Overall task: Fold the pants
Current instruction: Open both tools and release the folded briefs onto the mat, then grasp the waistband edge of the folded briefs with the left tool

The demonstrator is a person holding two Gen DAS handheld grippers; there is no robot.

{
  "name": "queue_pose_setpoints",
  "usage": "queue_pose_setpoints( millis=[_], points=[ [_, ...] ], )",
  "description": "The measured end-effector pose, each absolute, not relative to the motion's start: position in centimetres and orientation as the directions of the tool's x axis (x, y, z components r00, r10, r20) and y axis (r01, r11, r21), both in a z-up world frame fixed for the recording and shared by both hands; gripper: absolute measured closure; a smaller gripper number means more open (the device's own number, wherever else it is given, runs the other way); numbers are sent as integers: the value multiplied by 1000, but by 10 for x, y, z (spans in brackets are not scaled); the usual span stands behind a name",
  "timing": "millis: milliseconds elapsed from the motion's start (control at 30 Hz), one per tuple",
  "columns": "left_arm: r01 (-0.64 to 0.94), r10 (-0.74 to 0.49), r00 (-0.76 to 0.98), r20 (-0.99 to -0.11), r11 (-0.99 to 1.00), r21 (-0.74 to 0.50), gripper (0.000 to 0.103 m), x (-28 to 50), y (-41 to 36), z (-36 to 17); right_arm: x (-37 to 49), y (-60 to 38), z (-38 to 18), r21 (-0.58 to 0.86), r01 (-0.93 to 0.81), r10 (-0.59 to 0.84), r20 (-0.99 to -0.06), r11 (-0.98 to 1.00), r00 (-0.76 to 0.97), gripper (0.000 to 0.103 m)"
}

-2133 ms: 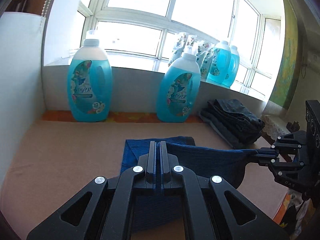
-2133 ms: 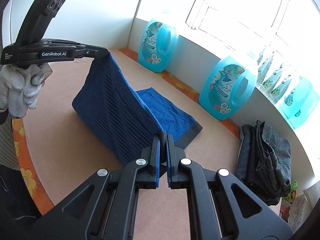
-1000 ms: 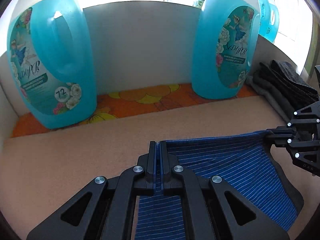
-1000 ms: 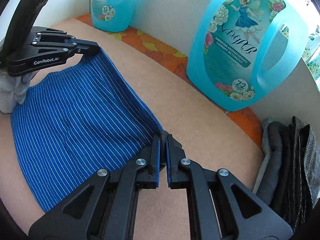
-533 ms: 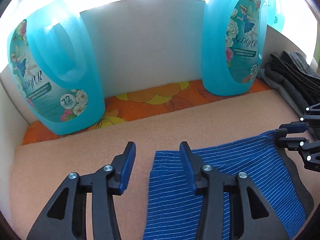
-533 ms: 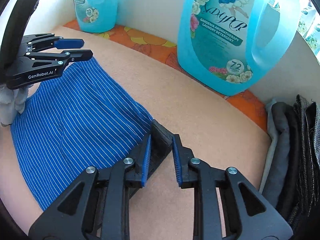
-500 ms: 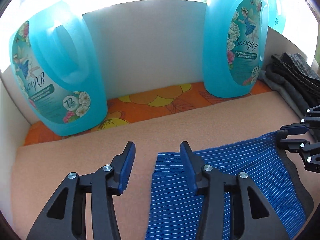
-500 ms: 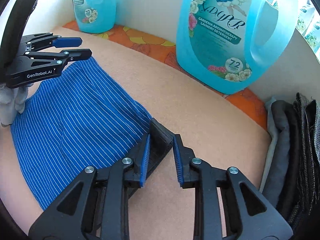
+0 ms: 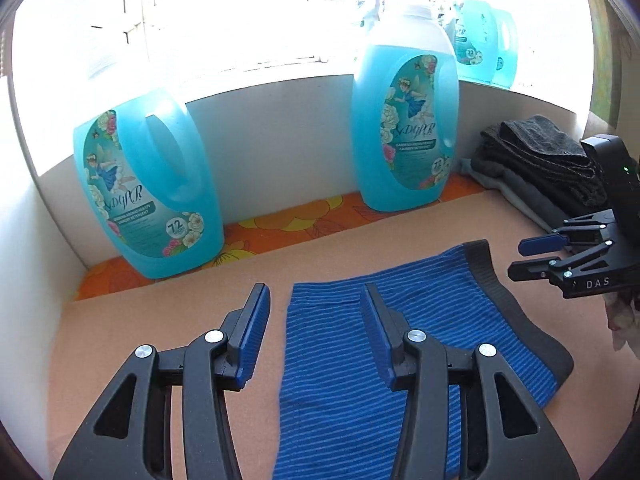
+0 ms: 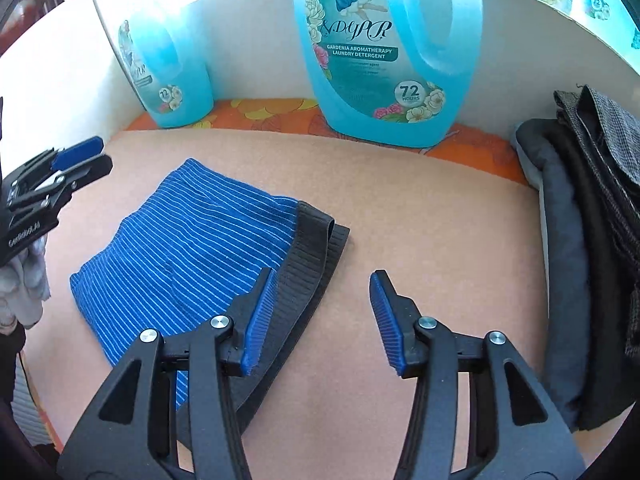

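Both views show released tools. From the left wrist, the left gripper (image 9: 314, 320) gapes over the striped pants (image 9: 372, 360), lying flat on the bench (image 9: 160, 320); regrasp at an edge, squarely. From the right wrist, the right gripper (image 10: 322, 316) hangs spread beside the dark waistband (image 10: 312, 264), seemingly doubled.

Two detergent jugs (image 9: 148, 196) (image 9: 404, 136) by the wall; dark folded clothes (image 10: 584, 240), perhaps trousers.
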State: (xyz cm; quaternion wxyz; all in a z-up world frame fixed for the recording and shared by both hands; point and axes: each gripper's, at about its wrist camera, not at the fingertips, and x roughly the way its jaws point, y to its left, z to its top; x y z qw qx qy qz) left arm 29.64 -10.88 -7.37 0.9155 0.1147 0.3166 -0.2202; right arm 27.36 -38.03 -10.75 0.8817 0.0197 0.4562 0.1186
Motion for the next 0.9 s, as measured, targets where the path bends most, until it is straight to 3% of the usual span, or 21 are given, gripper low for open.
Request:
queue_pose_setpoints(
  millis=[233,400,733,900],
  points=[
    [587,-455,623,-636,809,-4,57,239,-129,-79,261,-403,-107,277,-111,289,-762,954,580,52],
    [700,-539,530,-655,714,-20,57,204,-166,-89,271,-408,-116,369,-49,327,-745,928,581,44],
    [808,-526,453,-719,583,83,57,181,-230,-118,304,-416,-142,480,7,401,-739,877,542,44],
    [826,-507,439,-742,553,110,57,181,-233,-130,315,-412,-151,522,-9,447,-720,853,531,50]
  ],
)
